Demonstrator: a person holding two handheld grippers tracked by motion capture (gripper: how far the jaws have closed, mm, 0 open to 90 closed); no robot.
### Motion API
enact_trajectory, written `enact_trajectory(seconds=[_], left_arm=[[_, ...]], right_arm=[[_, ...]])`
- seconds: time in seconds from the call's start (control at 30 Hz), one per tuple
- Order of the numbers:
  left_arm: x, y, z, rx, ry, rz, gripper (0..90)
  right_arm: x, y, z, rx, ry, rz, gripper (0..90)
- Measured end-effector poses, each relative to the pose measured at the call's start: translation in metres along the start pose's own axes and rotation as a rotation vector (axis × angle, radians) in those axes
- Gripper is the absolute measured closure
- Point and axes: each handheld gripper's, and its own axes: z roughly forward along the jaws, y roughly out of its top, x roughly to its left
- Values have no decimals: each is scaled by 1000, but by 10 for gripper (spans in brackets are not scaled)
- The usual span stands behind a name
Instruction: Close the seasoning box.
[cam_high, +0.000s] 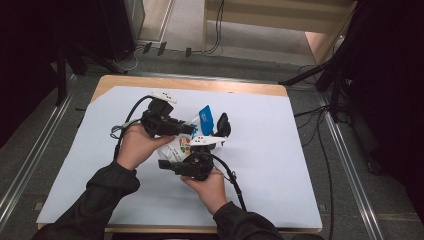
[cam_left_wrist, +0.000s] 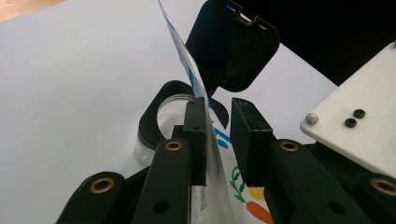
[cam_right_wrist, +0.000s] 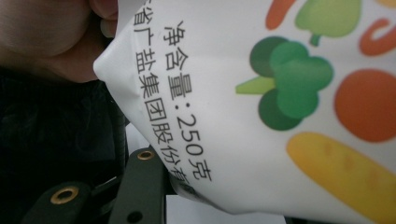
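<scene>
While held above the middle of the white surface (cam_high: 280, 165), white pouch (cam_high: 176, 146) printed with vegetables and a blue top corner, kept between both grippers. Left gripper (cam_high: 189, 129) at the pouch's upper part, jaws narrowly apart: pouch edge lying against one jaw, a clear gap before the other, so not clamped. Right gripper (cam_high: 165, 164) at the pouch's lower end, coming in from below; in the right gripper view, printed pouch face (cam_right_wrist: 261, 102) draped over the jaws, with broccoli, carrot and black characters readable; cannot tell whether those jaws pinch it. Just beyond the pouch, small clear jar (cam_left_wrist: 161, 126) with a black collar standing on the surface, its black flip lid (cam_left_wrist: 231, 46) swung up and open. Dark sleeves and both hands entering from the bottom of the high view. Grey floor and cables around the surface.
</scene>
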Motion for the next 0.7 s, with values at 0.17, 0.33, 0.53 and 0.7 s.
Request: enact_trajectory(seconds=[0.17, 0.33, 0.53, 0.7], left_arm=[[-1, 0, 0, 4, 1, 3, 760], [-2, 1, -1, 3, 1, 10, 763], [-4, 1, -1, 4, 2, 11, 764], [-4, 3, -5, 3, 3, 19, 765]], right_arm=[[0, 0, 0, 2, 2, -1, 640], [1, 0, 0, 2, 4, -1, 640], [2, 1, 0, 1, 3, -5, 640], [4, 2, -1, -1, 5, -10, 639]])
